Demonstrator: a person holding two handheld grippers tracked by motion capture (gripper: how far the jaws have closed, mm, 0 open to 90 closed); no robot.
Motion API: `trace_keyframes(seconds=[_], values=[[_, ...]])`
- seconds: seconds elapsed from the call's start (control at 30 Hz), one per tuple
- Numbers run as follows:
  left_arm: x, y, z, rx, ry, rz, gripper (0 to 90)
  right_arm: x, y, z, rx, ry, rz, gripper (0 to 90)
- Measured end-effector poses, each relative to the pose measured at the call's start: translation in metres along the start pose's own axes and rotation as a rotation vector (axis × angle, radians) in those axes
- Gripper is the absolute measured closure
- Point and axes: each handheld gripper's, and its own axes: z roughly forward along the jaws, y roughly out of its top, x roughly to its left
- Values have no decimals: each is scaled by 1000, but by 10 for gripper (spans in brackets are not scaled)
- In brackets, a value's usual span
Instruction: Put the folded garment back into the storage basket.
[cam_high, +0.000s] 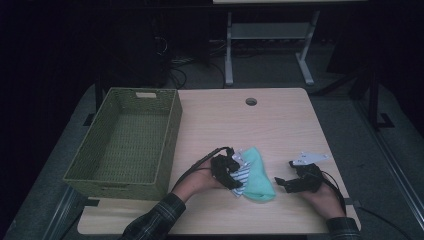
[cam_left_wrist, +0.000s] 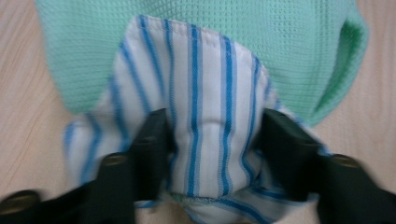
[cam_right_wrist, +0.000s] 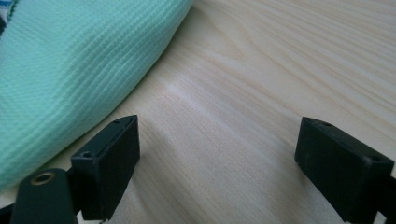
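Black jaws of the left hand-held gripper (cam_left_wrist: 212, 154) stand on either side of a bunched fold of the striped cloth (cam_left_wrist: 201, 93), their inner faces against the fabric. They look pinched onto it, part-way closed around the bulge. That white-and-blue cloth lies on top of the green cloth (cam_left_wrist: 289, 42), which spreads on the table (cam_high: 280, 120) near its front edge, between the two hands.

Off to the side, the right hand-held gripper (cam_right_wrist: 215, 163) rests low over bare wood with its jaws wide apart and nothing between them; the green cloth's edge lies just beside its one jaw, not touching so far as I can tell.

My reading: the step in hand is the pickup of the striped cloth, with the wicker basket (cam_high: 125, 145) at the table's left as the likely place for it. Next, the grip must hold firm enough to lift the striped cloth free without dragging the green one along. The right gripper could pin or take the green cloth.
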Motion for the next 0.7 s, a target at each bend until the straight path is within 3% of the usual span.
trace_keyframes(seconds=[0.07, 0.2, 0.43, 0.57, 0.7], values=[[1, 0, -1, -4, -8, -5, 621, 0, 0, 0, -1, -1, 1, 134], [2, 0, -2, 3, -15, -20, 684, 0, 0, 0, -2, -2, 3, 134], [7, -2, -14, -10, -5, -63, 703, 0, 0, 0, 0, -2, 3, 131], [9, -2, -30, -45, -5, -89, 704, 0, -1, 0, -1, -11, 8, 119], [7, -3, -49, -61, 20, -113, 703, 1, -1, -1, 5, -14, 16, 111]])
